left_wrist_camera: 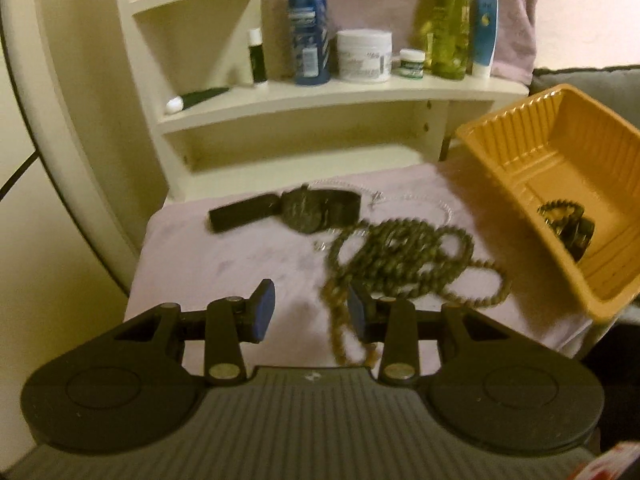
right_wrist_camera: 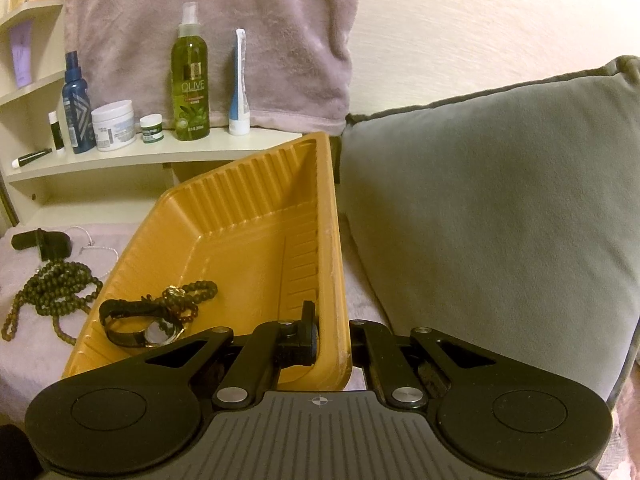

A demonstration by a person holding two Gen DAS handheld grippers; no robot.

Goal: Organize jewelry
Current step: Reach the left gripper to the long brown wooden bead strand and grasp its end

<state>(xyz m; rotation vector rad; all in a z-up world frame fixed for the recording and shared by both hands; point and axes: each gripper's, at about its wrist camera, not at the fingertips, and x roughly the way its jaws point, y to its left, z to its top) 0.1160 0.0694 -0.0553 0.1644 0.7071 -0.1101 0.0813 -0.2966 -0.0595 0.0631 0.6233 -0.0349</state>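
A long olive bead necklace (left_wrist_camera: 400, 256) lies coiled on the pink cloth (left_wrist_camera: 224, 264). One strand runs down between the fingers of my left gripper (left_wrist_camera: 310, 312), close to the right blue pad. That gripper stands open and its pads press on nothing. Behind the beads lie a black watch (left_wrist_camera: 304, 210) and a thin silver chain (left_wrist_camera: 420, 200). My right gripper (right_wrist_camera: 332, 332) is shut on the side wall of the orange tray (right_wrist_camera: 240, 216) and holds it tilted. A black-strapped watch (right_wrist_camera: 136, 324) and a dark bead bracelet (right_wrist_camera: 188, 296) rest in the tray's low corner.
A cream shelf (left_wrist_camera: 320, 96) behind the cloth carries a blue bottle (left_wrist_camera: 308, 36), a white jar (left_wrist_camera: 364, 56) and a green olive bottle (right_wrist_camera: 191, 80). A grey cushion (right_wrist_camera: 500, 208) stands to the right of the tray. A pink towel (right_wrist_camera: 208, 32) hangs behind.
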